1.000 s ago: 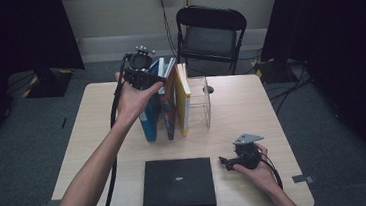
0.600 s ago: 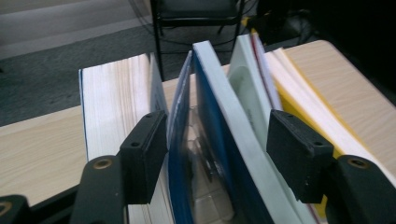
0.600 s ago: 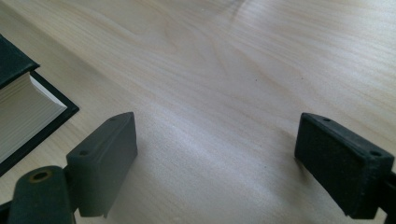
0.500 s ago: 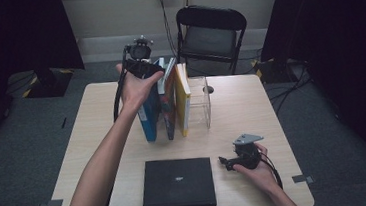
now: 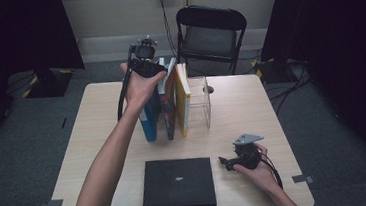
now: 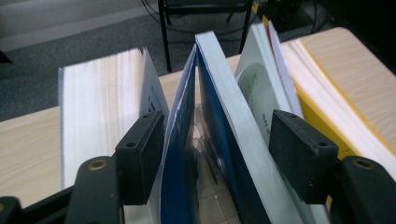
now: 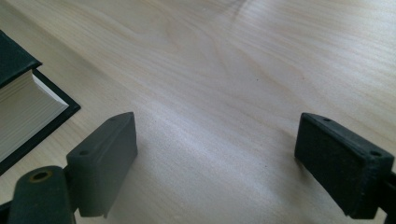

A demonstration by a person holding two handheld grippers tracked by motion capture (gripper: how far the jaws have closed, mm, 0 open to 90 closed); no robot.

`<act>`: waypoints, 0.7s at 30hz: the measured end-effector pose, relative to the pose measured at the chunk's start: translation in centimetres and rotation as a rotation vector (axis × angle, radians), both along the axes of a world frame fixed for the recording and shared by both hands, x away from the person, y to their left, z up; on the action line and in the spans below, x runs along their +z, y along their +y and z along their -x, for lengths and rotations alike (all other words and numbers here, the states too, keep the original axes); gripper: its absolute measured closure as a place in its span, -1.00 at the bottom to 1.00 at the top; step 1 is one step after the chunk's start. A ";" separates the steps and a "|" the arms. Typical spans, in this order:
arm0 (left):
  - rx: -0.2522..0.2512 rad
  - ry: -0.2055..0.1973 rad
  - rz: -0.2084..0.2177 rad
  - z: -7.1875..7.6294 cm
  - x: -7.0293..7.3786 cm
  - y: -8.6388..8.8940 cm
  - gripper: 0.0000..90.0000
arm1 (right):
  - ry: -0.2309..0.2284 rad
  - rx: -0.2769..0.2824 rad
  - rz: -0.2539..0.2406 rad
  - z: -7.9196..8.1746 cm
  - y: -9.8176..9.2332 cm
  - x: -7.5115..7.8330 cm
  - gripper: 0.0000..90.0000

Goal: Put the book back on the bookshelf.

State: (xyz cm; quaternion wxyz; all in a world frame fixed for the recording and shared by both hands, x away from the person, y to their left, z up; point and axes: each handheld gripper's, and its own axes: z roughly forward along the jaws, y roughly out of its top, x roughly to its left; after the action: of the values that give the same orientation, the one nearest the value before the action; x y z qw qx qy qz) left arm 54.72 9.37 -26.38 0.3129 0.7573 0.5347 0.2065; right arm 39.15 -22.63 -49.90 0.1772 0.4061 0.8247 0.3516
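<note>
Several books stand upright in a row at the table's middle: a blue one (image 5: pixel 149 121), a dark patterned one (image 5: pixel 169 104) and a yellow one (image 5: pixel 184 95). My left gripper (image 5: pixel 150 71) hangs over the far top of the row, pointing down. In the left gripper view its jaws (image 6: pixel 217 135) straddle a blue-covered book (image 6: pixel 215 121) whose covers splay apart. They have just been opening; the left pad (image 6: pixel 140 163) is at the cover and the right pad (image 6: pixel 301 156) stands a little off the pages. My right gripper (image 5: pixel 226 162) (image 7: pixel 215 140) rests open on the table (image 7: pixel 224 70).
A black book (image 5: pixel 178 183) lies flat near the front edge, its corner (image 7: pixel 23 102) beside the right gripper's left jaw. A clear acrylic bookend (image 5: pixel 201 101) stands right of the yellow book. A folding chair (image 5: pixel 210 35) stands beyond the table's far edge.
The left hand with its gripper has shifted toward the far end of the book row. The right hand and its gripper have stayed in place.
</note>
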 end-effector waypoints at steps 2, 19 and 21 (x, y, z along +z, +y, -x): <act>0.000 -0.026 -0.044 0.1 0.0 -0.5 -0.23 | 0.000 0.001 0.000 0.0 0.0 0.0 -0.71; -0.118 0.024 -0.076 1.4 0.3 -0.5 -0.43 | 0.001 0.001 0.000 0.0 0.0 0.0 -0.71; -0.096 -0.006 -0.094 1.4 0.5 -0.4 -0.40 | 0.001 0.000 0.000 0.0 0.0 0.0 -0.71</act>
State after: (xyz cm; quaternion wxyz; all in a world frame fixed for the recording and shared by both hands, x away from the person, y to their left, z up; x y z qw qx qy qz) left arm 53.33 8.95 -25.87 0.2884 0.7954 0.4864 0.2184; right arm 39.17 -22.60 -49.89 0.1766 0.4064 0.8248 0.3513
